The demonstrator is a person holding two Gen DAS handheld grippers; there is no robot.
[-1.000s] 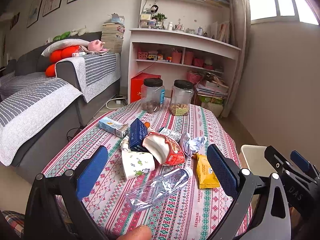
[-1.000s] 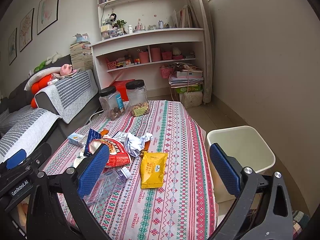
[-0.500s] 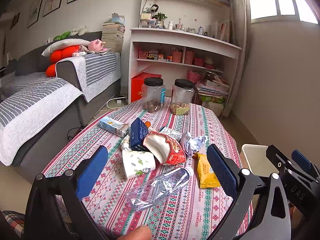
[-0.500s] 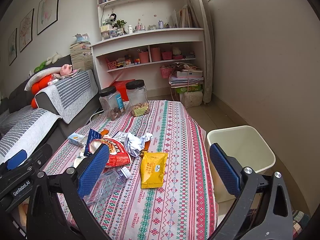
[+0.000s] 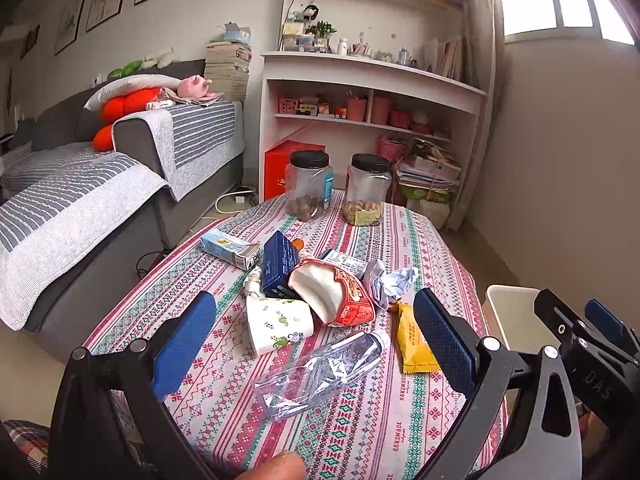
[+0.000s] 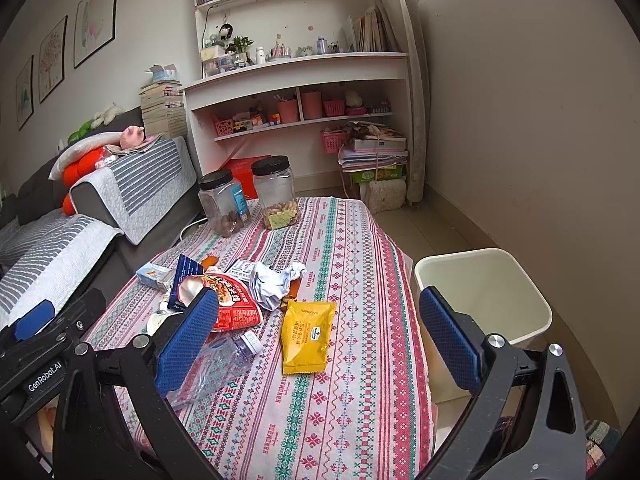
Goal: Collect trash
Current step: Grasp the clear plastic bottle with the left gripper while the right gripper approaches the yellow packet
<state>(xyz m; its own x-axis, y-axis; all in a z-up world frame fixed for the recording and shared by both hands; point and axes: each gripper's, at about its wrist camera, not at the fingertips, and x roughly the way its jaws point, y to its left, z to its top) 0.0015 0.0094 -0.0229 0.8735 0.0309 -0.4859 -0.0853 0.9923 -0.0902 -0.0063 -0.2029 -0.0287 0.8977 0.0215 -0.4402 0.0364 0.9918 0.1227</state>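
Likely the crushed plastic bottle [image 5: 320, 368], light, springy and slippery, is being lined up for a mid-body pinch, both grippers' fingers [image 5: 442, 338] being held wide, empty.

Entry: left gripper [image 5: 314, 300]. Slight change of aim over the last second, nothing larger.
- Clear plastic jar with black lid and brown contents [image 5: 308, 184], far ahead of the fingers: now a touch higher in the left wrist view, and a hair to the right.
- Crushed clear plastic bottle [image 5: 320, 364], just ahead between the fingers: risen likewise, by less.
- Cream plastic waste bin [image 5: 508, 312] and black-framed right gripper [image 5: 574, 308], off to the right: both edged a trifle further right.
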